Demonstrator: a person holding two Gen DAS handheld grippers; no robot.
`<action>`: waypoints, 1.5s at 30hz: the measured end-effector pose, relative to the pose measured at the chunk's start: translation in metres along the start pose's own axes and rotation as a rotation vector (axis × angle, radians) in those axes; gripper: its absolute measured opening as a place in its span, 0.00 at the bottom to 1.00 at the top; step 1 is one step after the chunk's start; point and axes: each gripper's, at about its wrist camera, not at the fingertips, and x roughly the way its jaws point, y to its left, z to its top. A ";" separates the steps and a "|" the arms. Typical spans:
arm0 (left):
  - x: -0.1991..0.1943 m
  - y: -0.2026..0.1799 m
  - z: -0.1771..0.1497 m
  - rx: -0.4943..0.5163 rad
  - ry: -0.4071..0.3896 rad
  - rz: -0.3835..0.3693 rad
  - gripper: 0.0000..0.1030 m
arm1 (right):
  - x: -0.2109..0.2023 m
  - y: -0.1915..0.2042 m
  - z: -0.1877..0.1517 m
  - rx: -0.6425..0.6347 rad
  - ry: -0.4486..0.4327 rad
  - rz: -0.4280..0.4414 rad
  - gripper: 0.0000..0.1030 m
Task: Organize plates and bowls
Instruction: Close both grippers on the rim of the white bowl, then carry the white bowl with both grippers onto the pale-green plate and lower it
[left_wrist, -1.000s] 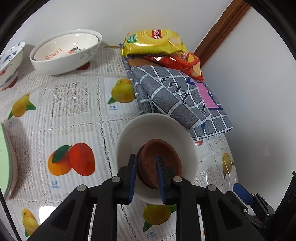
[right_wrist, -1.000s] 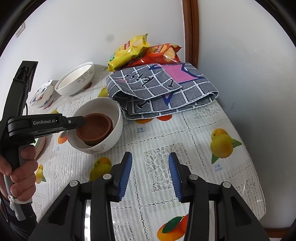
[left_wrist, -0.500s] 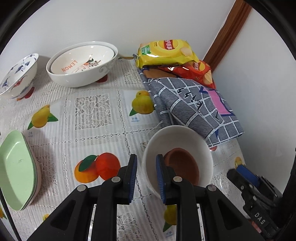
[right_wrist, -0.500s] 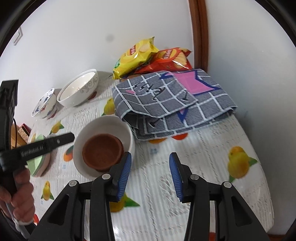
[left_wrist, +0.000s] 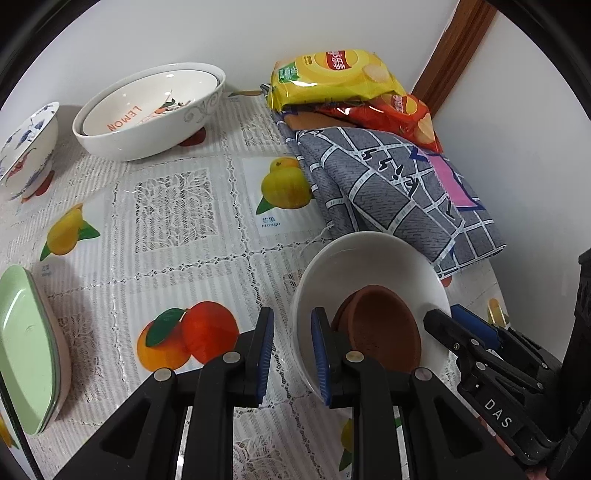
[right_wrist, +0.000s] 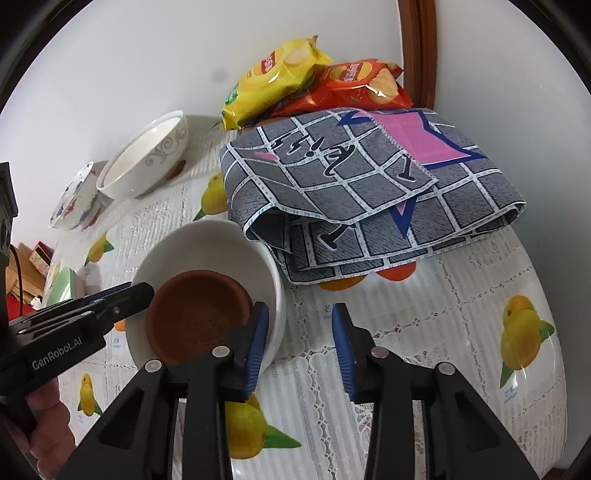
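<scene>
A white bowl (left_wrist: 373, 258) stands on the table with a small brown clay bowl (left_wrist: 380, 328) inside it; both also show in the right wrist view, the white bowl (right_wrist: 207, 251) and the brown bowl (right_wrist: 195, 310). My left gripper (left_wrist: 291, 350) is open and straddles the white bowl's left rim, touching nothing. My right gripper (right_wrist: 299, 347) is open and straddles the bowl's right rim, its left finger inside. A large white LEMON bowl (left_wrist: 147, 110), a blue-patterned bowl (left_wrist: 26, 144) and stacked green plates (left_wrist: 26, 347) stand further left.
A folded grey checked cloth (right_wrist: 369, 192) lies right behind the white bowl. Yellow (left_wrist: 332, 77) and red (left_wrist: 399, 114) chip bags lean in the back corner. The wall runs close on the right. The table edge (right_wrist: 546, 424) curves at the lower right.
My left gripper let go of the brown bowl, drew back and shifted left to the white bowl's rim. My right gripper moved forward and left up to the white bowl.
</scene>
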 end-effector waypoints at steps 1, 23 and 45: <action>0.002 0.000 0.000 0.001 0.002 0.003 0.19 | 0.002 0.001 0.000 -0.002 0.004 -0.002 0.31; 0.026 0.001 0.003 0.017 0.025 0.053 0.20 | 0.023 0.004 0.006 -0.025 0.045 -0.061 0.45; 0.029 0.003 0.001 0.027 0.048 0.016 0.22 | 0.020 -0.008 -0.005 0.010 -0.068 -0.032 0.56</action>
